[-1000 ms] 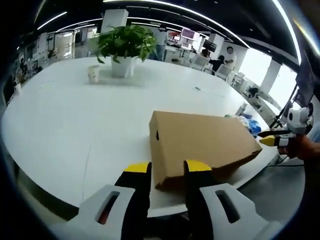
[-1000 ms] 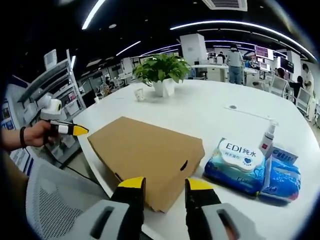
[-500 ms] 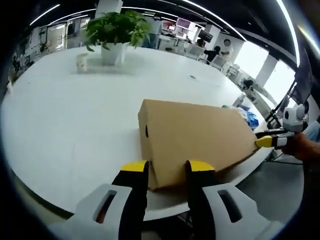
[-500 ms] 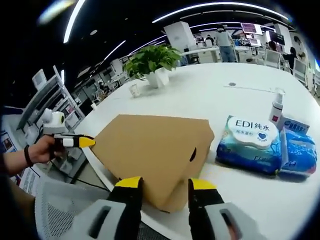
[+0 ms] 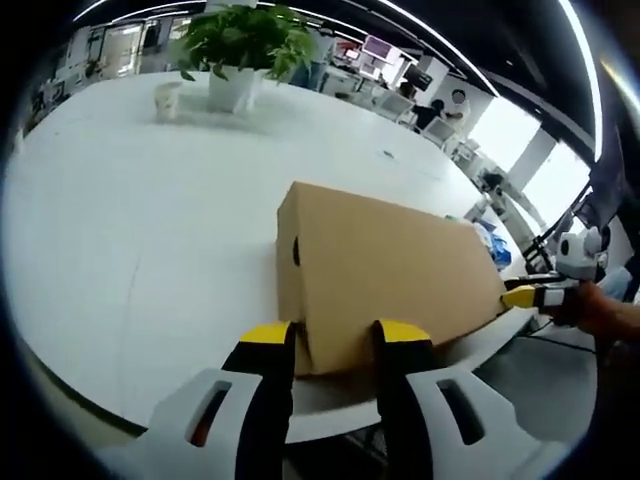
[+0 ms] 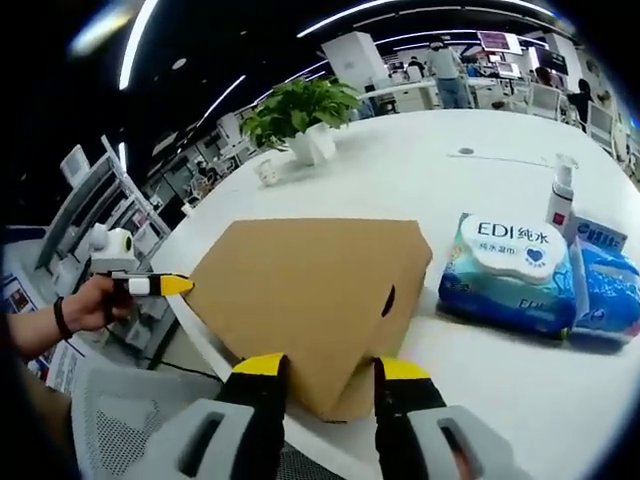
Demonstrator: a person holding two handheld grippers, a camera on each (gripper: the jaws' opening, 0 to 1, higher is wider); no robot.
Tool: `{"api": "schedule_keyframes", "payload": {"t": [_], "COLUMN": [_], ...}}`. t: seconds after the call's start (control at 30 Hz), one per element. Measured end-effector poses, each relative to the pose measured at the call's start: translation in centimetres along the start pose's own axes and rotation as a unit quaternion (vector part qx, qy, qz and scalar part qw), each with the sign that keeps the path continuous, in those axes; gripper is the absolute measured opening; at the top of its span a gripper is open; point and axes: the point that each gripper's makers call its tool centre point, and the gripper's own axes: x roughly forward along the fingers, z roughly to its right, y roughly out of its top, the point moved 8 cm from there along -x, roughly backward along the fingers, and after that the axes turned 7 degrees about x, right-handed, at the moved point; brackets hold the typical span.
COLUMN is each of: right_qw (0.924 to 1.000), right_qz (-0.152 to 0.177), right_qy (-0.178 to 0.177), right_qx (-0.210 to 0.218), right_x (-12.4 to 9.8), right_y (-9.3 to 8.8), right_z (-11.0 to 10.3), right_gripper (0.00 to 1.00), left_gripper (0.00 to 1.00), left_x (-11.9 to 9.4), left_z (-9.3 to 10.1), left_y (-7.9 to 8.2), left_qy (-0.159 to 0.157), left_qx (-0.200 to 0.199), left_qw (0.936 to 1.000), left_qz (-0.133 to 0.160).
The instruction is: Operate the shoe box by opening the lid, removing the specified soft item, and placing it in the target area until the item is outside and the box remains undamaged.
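Note:
A plain brown cardboard shoe box (image 5: 390, 265) lies with its lid down near the edge of a white round table (image 5: 120, 230). My left gripper (image 5: 335, 338) is open, and the box's near corner sits just beyond the gap between its yellow tips. In the right gripper view the same box (image 6: 310, 285) fills the middle, with my right gripper (image 6: 330, 368) open at its opposite corner. The right gripper (image 5: 528, 296), held by a hand, shows at the box's far end in the left gripper view. Likewise the left gripper (image 6: 150, 286) shows at the left of the right gripper view.
A blue pack of wet wipes (image 6: 505, 270), a second blue pack (image 6: 605, 290) and a small spray bottle (image 6: 562, 200) lie to the right of the box. A potted plant (image 5: 240, 40) and a paper cup (image 5: 168, 98) stand far back. A mesh chair (image 6: 110, 420) stands below the table edge.
Both views have shifted a little closer to the box and tilted. The box has stayed put with its lid down, and both grippers have stayed open.

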Motion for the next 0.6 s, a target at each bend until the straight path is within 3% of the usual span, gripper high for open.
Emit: {"api": "schedule_keyframes", "payload": {"t": [0.37,0.6], "right_qw": [0.9999,0.9994], "right_qz": [0.001,0.004], "right_qy": [-0.009,-0.029], "right_qx": [-0.005,-0.016], "right_x": [2.9,4.2], "right_y": [4.0,7.5], "right_z": [0.6,2.5], "right_gripper": [0.31,0.3], "left_gripper": [0.31,0.31], "left_x": [2.8,5.7], "left_z": [-1.9,-2.0], "left_y": [3.5,6.3], "left_qy": [0.014,0.012], "left_qx": [-0.003,-0.003], "left_qw": [0.9999,0.9999], "left_qz": [0.004,0.006]}}
